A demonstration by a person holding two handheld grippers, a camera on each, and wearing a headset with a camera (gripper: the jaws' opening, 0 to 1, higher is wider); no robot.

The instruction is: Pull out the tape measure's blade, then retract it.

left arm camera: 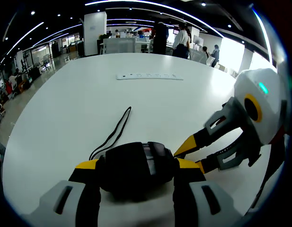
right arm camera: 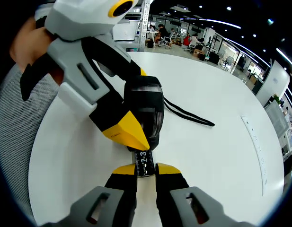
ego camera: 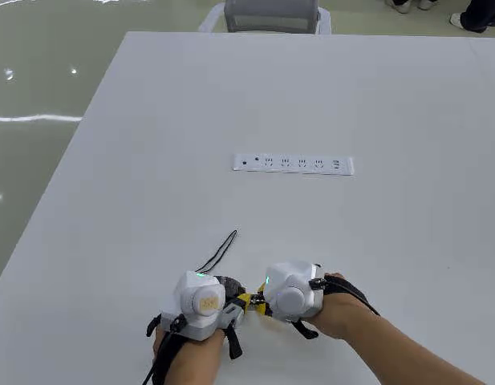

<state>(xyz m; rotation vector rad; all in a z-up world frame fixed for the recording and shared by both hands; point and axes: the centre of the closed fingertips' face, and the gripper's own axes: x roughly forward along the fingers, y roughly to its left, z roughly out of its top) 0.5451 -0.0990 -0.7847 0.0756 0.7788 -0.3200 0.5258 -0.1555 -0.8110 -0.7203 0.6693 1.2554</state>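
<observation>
- Clamping the black tape measure (left arm camera: 129, 158) from both sides, the left gripper (left arm camera: 137, 176) is seen with its yellow-tipped jaws pressed against the case.
- The right gripper (right arm camera: 146, 170) is closed on the end of the blade (right arm camera: 142, 160). A short stretch marked "23" is pinched between its yellow tips, just beside the mouth of the case.
- In the right gripper view the left gripper is seen coming in from the upper left, with one yellow tip laid against the case just above the blade.
- The tape measure is held low over the near part of the white table (ego camera: 311, 96), between the two grippers.
- A black strap (left arm camera: 115, 132) is trailed from the case across the table, away towards the far side.
- A white power strip (ego camera: 294, 164) is laid flat farther off, well apart from the grippers.
- A grey chair (ego camera: 271, 14) is set at the far edge of the table.
</observation>
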